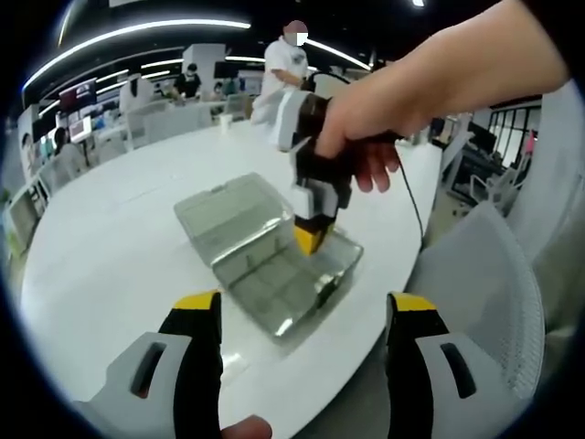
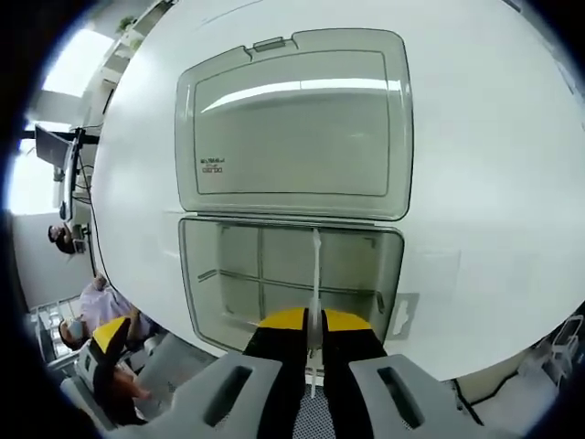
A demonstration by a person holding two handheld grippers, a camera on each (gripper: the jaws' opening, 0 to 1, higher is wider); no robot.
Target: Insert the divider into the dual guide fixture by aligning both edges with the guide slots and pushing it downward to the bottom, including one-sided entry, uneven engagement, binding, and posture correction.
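Note:
A clear plastic box [image 1: 260, 274] lies on the round white table [image 1: 119, 229], its lid [image 2: 292, 119] folded open flat behind it. The tray [image 2: 219, 274] has fixed ribs and guide slots. My right gripper [image 2: 313, 322] is shut on a thin clear divider [image 2: 316, 265], seen edge-on and running across the tray from the near wall to the hinge side. In the left gripper view a hand holds the right gripper [image 1: 309, 240] pointing down, its yellow tips inside the box. My left gripper [image 1: 306, 306] hovers wide open in front of the box, holding nothing.
The table's near edge runs just under the box [image 2: 430, 366]. A white chair [image 1: 484, 274] stands close on the right. The left gripper [image 2: 108, 352] sits beyond the table edge at lower left. People [image 1: 291, 55] and desks are far behind.

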